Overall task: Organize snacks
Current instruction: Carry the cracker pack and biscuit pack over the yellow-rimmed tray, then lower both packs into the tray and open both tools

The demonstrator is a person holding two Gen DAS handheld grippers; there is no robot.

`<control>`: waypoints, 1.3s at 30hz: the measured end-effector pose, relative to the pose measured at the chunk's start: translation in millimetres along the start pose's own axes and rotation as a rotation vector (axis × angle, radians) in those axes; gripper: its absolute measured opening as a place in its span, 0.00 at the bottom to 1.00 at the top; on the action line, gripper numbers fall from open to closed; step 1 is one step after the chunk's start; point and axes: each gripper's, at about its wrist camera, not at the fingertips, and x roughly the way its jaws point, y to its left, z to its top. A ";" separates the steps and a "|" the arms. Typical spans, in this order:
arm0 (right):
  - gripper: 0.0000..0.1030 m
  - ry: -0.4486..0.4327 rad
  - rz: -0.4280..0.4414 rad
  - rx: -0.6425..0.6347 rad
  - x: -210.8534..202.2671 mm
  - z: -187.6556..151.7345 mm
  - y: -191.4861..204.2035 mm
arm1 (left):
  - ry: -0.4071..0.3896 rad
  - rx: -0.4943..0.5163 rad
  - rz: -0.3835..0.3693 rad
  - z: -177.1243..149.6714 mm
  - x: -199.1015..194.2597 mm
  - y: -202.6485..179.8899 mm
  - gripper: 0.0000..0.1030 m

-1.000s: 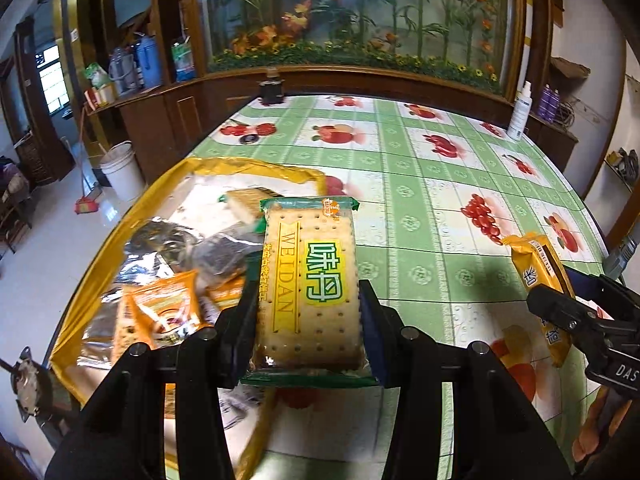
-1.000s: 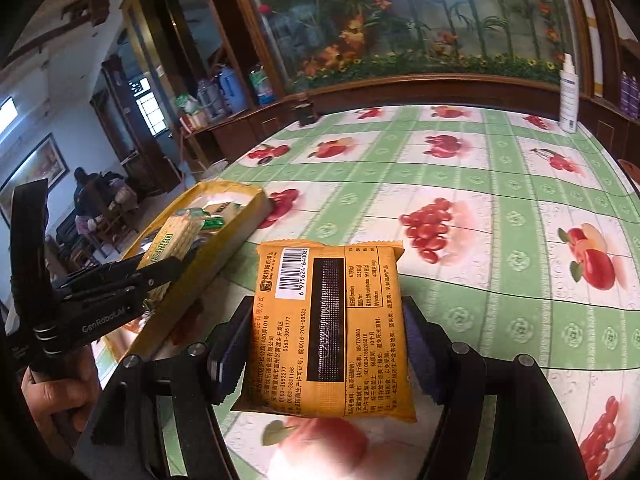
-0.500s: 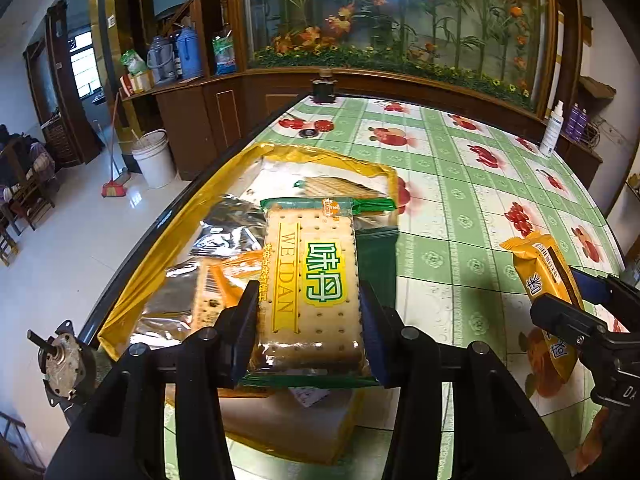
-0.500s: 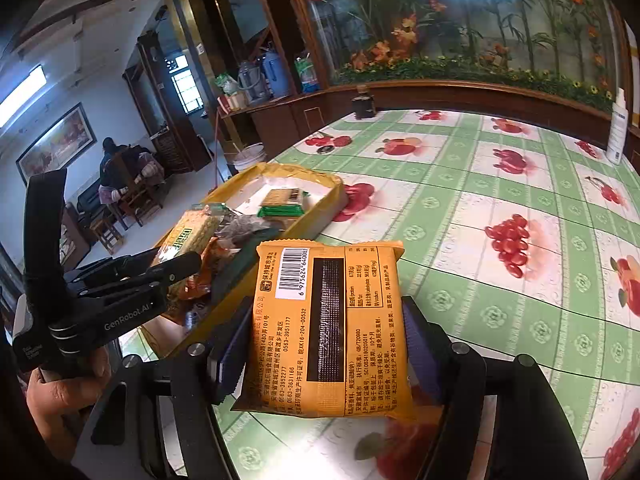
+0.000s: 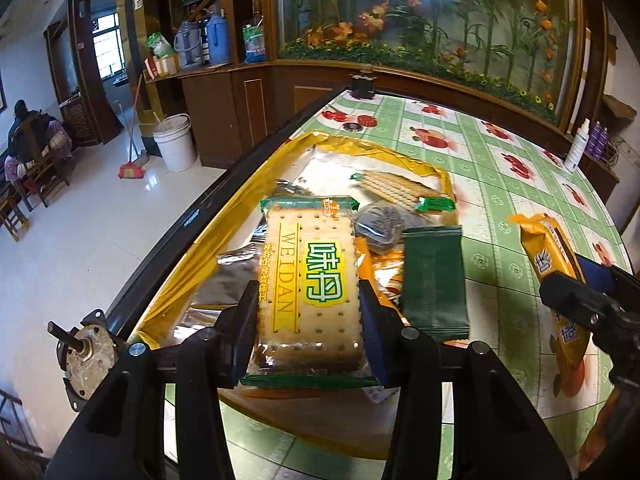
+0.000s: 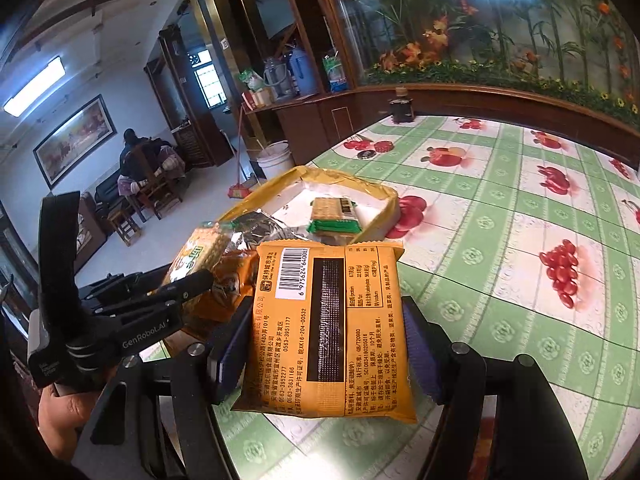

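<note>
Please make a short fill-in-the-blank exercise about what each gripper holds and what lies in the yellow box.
1. The left gripper holds a cracker packet with ____ edges.
2. The right gripper holds a packet whose colour is ____.
3. The printed side of the orange packet shows a black-and-white ____.
4. The yellow box stands on a tablecloth printed with ____.

Missing words: green; orange; barcode; fruit

Box sits at the table left edge. In it: cracker pack at the back, foil bags in front. Left gripper holds a biscuit pack over the box; right gripper holds a snack pack to its right, over the table.
</note>
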 end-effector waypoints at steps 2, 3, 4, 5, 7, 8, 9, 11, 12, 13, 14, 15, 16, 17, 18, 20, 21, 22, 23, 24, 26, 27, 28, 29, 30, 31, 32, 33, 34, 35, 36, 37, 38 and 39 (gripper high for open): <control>0.68 0.003 0.012 0.000 7.6 5.7 3.6 | 0.002 -0.009 0.007 0.9 1.4 5.2 0.44; 0.68 0.006 0.020 -0.003 12.0 8.7 6.1 | 0.004 -0.012 0.010 1.0 2.3 6.9 0.44; 0.68 0.007 0.024 -0.007 15.1 11.0 8.2 | 0.007 -0.017 0.011 1.3 3.4 9.2 0.44; 0.68 0.010 0.027 -0.014 19.1 13.4 11.1 | 0.009 -0.020 0.013 1.6 4.4 11.4 0.44; 0.68 0.016 0.033 -0.026 27.6 18.6 17.1 | 0.013 -0.024 0.021 2.5 6.9 14.3 0.44; 0.68 0.017 0.036 -0.030 30.2 20.3 19.4 | 0.015 -0.026 0.025 3.1 7.9 16.0 0.44; 0.68 0.017 0.039 -0.034 33.9 23.3 21.7 | 0.018 -0.030 0.027 3.8 9.1 17.4 0.44; 0.68 0.019 0.045 -0.040 42.0 29.2 24.5 | 0.021 -0.033 0.034 5.9 11.1 19.8 0.44; 0.68 0.020 0.048 -0.043 46.1 32.4 26.3 | 0.021 -0.031 0.039 6.9 12.0 21.0 0.44; 0.68 0.023 0.050 -0.045 50.3 35.2 27.8 | 0.022 -0.031 0.043 8.0 13.4 21.9 0.44; 0.68 0.027 0.054 -0.045 54.4 37.7 29.6 | 0.024 -0.032 0.047 9.4 14.7 23.1 0.44; 0.68 0.029 0.059 -0.044 58.4 40.1 30.5 | 0.026 -0.031 0.052 10.4 16.2 24.2 0.44; 0.68 0.030 0.063 -0.044 61.3 41.9 32.0 | 0.027 -0.029 0.057 11.5 17.4 25.0 0.44; 0.68 0.032 0.063 -0.048 65.2 43.7 33.4 | 0.029 -0.028 0.064 12.3 18.8 25.5 0.44; 0.68 0.034 0.063 -0.053 68.2 45.1 34.8 | 0.033 -0.029 0.067 13.1 20.8 26.7 0.44; 0.68 0.041 0.067 -0.059 75.3 47.6 37.3 | 0.042 -0.029 0.068 14.9 24.4 28.5 0.44; 0.68 0.044 0.067 -0.060 78.0 48.5 37.9 | 0.044 -0.028 0.071 16.3 25.8 29.0 0.44; 0.68 0.047 0.066 -0.061 81.2 50.0 38.1 | 0.048 -0.026 0.073 17.3 27.6 29.5 0.44; 0.68 0.049 0.066 -0.062 84.2 51.0 36.9 | 0.053 -0.025 0.072 18.2 29.7 30.4 0.44; 0.68 0.053 0.063 -0.061 87.6 52.6 36.1 | 0.059 -0.027 0.068 19.4 32.0 31.3 0.44; 0.68 0.057 0.060 -0.058 92.8 55.9 34.3 | 0.062 -0.028 0.070 21.7 35.1 32.6 0.44; 0.68 0.059 0.056 -0.058 95.6 57.6 33.3 | 0.064 -0.025 0.073 23.4 37.2 32.5 0.44; 0.68 0.060 0.054 -0.057 98.1 59.5 32.7 | 0.068 -0.025 0.074 24.5 39.4 32.8 0.44; 0.68 0.061 0.052 -0.057 100.0 60.7 32.1 | 0.072 -0.026 0.074 25.7 41.8 33.6 0.44; 0.69 0.065 0.050 -0.056 102.2 61.7 31.2 | 0.074 -0.027 0.074 26.9 43.6 34.4 0.44; 0.69 0.067 0.048 -0.056 104.5 62.7 30.3 | 0.075 -0.028 0.074 27.8 44.5 34.9 0.44; 0.69 0.068 0.046 -0.056 105.9 63.3 30.6 | 0.075 -0.028 0.074 28.9 45.2 35.6 0.44; 0.69 0.070 0.046 -0.056 108.2 64.1 30.3 | 0.075 -0.028 0.073 29.7 46.1 35.7 0.44; 0.69 0.073 0.043 -0.058 110.8 65.0 30.3 | 0.075 -0.026 0.073 30.3 47.2 35.4 0.44; 0.69 0.074 0.040 -0.060 112.8 65.2 31.2 | 0.076 -0.022 0.075 30.9 48.2 34.8 0.44; 0.69 0.078 0.039 -0.060 115.9 65.8 31.1 | 0.078 -0.019 0.076 31.2 49.3 34.2 0.44; 0.69 0.084 0.039 -0.060 119.3 66.6 30.7 | 0.080 -0.018 0.075 31.3 50.0 33.7 0.44; 0.69 0.086 0.037 -0.061 121.4 67.1 31.6 | 0.079 -0.018 0.074 31.5 50.2 33.6 0.44; 0.69 0.088 0.035 -0.062 124.5 68.4 31.0 | 0.078 -0.017 0.075 31.5 50.2 33.1 0.44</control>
